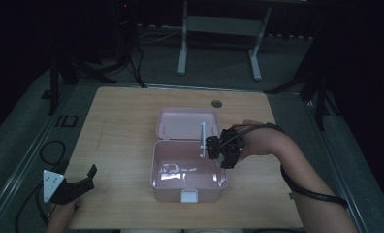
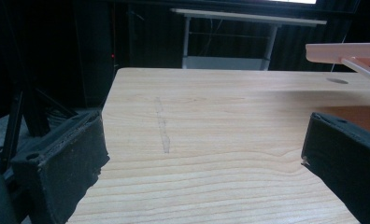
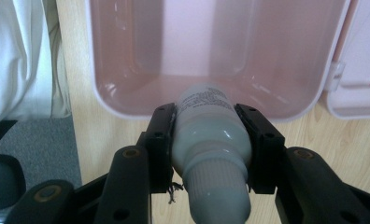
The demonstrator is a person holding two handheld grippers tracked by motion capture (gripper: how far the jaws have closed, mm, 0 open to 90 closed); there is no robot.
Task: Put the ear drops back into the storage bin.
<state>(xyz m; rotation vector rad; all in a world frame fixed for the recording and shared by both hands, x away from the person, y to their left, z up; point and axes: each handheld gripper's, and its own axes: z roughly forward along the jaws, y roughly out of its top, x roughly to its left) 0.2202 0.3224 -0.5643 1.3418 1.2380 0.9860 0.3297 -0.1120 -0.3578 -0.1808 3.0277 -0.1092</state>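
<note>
A person's right gripper (image 3: 206, 140), clamped on a small white bottle (image 3: 206, 135), holds it at the right rim of an open pink box (image 1: 187, 167) mid-tabletop, seemingly to set it inside. The lid (image 1: 187, 124) lies flat behind, and the box looks bare, leaving room. The left gripper (image 1: 78, 187) waits released near the tabletop's (image 1: 122, 121) front left corner.

Spread jaws over wooden table (image 2: 211, 140)

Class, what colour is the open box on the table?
Pale pink; the box shows best in the high view.
</note>
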